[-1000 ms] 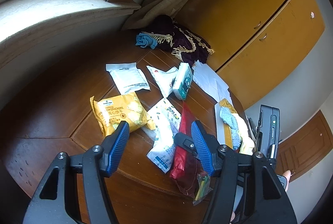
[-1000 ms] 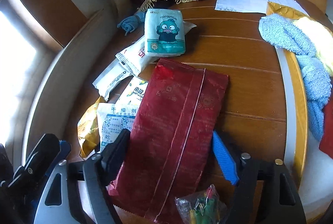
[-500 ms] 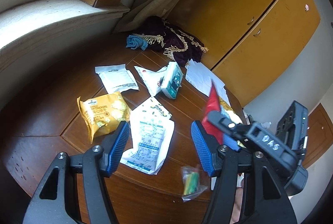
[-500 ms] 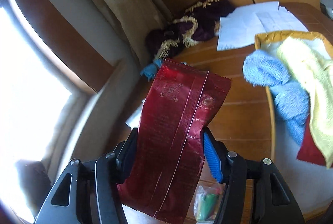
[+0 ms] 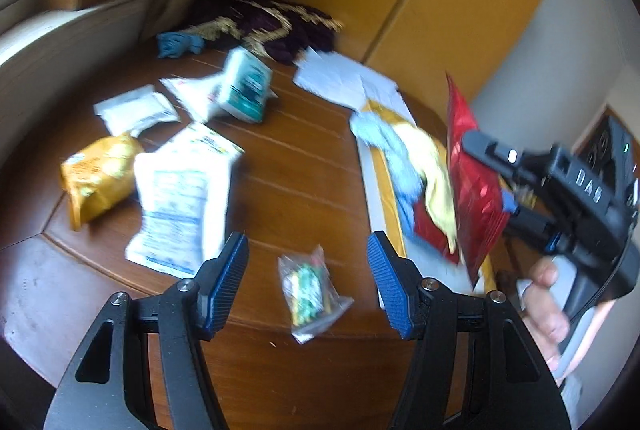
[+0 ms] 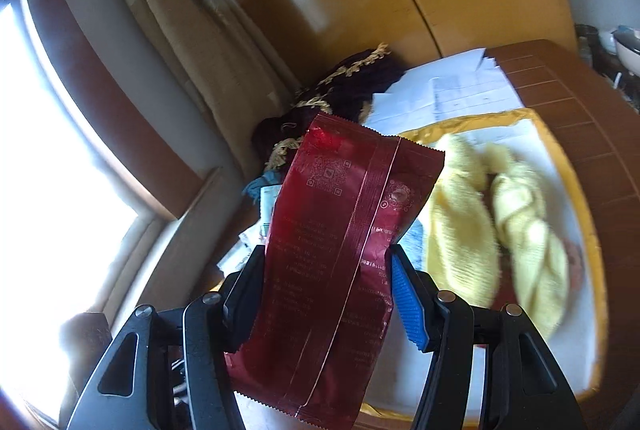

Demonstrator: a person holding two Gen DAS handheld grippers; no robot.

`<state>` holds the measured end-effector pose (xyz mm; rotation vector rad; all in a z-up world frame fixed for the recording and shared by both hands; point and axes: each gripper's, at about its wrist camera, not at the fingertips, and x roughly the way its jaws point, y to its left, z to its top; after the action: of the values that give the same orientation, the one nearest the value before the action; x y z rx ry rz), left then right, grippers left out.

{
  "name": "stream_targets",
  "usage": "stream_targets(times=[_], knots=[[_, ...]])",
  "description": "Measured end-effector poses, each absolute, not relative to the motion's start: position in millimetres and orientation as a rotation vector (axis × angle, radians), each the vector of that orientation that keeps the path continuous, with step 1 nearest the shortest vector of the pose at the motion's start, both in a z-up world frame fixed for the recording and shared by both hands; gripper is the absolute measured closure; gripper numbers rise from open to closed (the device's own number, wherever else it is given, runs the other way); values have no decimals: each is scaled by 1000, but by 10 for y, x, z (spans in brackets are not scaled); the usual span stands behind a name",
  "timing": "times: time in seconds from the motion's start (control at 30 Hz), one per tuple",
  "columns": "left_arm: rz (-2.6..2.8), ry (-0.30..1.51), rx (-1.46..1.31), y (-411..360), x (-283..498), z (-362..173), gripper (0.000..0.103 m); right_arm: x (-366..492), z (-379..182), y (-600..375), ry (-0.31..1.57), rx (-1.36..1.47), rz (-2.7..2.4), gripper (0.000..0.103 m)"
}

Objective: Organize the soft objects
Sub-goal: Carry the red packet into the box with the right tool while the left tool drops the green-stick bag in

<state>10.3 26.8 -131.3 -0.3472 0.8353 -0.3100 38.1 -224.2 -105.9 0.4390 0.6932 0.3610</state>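
Note:
My right gripper [image 6: 328, 290] is shut on a dark red foil packet [image 6: 340, 242], held upright in the air over the gold-rimmed white tray [image 6: 576, 198]. In the left wrist view the same red packet [image 5: 472, 182] hangs in the right gripper [image 5: 500, 198] above the tray [image 5: 374, 190]. A yellow towel [image 6: 496, 226] lies in the tray; a blue towel [image 5: 384, 142] and a red cloth [image 5: 430, 230] lie there too. My left gripper [image 5: 308, 278] is open and holds nothing, above a small clear bag [image 5: 310, 290] of coloured pieces on the wooden table [image 5: 288, 174].
On the table lie a yellow cracker bag [image 5: 96, 174], white printed pouches [image 5: 180, 198], a teal tissue pack [image 5: 244, 90], a white sachet [image 5: 136, 110], papers [image 5: 344, 82], a blue rag [image 5: 176, 44] and a fringed dark purple cloth [image 5: 272, 26]. Orange cabinets stand behind. A hand [image 5: 548, 306] grips the right tool.
The right gripper lifted the red packet off the table and carried it rightward over the tray. The left gripper swung right, from the white pouches to the small clear bag.

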Motion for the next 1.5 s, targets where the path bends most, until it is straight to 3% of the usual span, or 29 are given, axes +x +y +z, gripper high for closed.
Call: stream_targets(times=[0.2,0.37,0.43,0.6,0.7,1.03,1.43,1.5], knots=[[-255,944,-103,-216,92,-1484,43,115,-1084,-2378,676,384,320,42],[-221,993,-91,-265,136,-1586,43,2,-1060,-2622,661,363,272,42],[-193,1010,-87,-271,169,-1633,50,5,-1052,-2731,658,364,242,42],[-144,989,-79,-245,206,-1662,81,58,-1095,-2927,679,366,171,42],[-155,981,-112,-195,207,-1641,87,114,-1130,-2930,703,363,152,42],[-444,881,-269,-587,388,-1033,87,249,-1202,-2830,740,200,61,42],[-520,961,-66,-1235,507,-1324,87,381,-1435,-3041,801,230,33,39],[-528,952,-65,-1236,476,-1336,82,392,-1443,-3050,802,239,33,37]])
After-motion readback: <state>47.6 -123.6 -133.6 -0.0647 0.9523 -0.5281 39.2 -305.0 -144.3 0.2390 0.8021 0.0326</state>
